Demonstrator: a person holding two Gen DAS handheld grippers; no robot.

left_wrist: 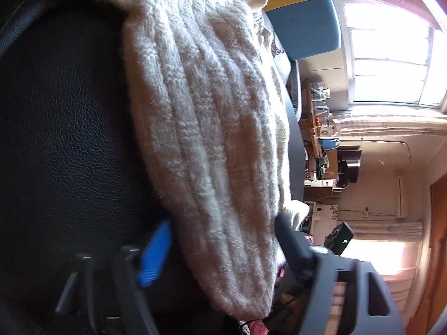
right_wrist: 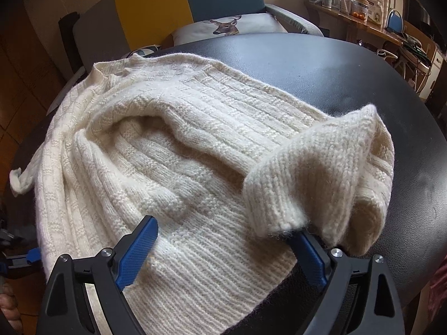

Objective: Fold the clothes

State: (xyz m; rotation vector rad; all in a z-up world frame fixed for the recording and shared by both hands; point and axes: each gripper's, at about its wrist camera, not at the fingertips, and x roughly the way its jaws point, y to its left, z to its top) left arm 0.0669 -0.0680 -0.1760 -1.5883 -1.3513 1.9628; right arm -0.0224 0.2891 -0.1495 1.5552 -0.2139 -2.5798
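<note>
- Around my work: a deer-print cushion [right_wrist: 223, 26] sits on a seat just past the far edge of the black leather-look counter [right_wrist: 321, 64]; yellow and teal panels [right_wrist: 151, 14] stand behind it; a cluttered wooden shelf [right_wrist: 360, 19] with jars and boxes runs along the right wall; bright windows [left_wrist: 391, 53] glare in my left view.
- The cream knitted sweater [right_wrist: 156, 150] lies spread on the counter, rumpled, with a deep fold across its middle; its neckline points to the far side; one cuff [right_wrist: 16, 181] hangs off the left edge.
- A sleeve [right_wrist: 313, 173] is folded back over the body on the right; its ribbed end rests against my right claw's right finger, hiding that tip.
- My right claw [right_wrist: 223, 251] hangs over the near hem with its jaws spread wide; the knit lies beneath and between the fingers, but neither pad presses on it.
- My left claw [left_wrist: 220, 251] is rolled sideways, so the room looks tipped; a thick band of the sweater runs between its two fingers, filling the gap; I read that as a grip on the knit.
</note>
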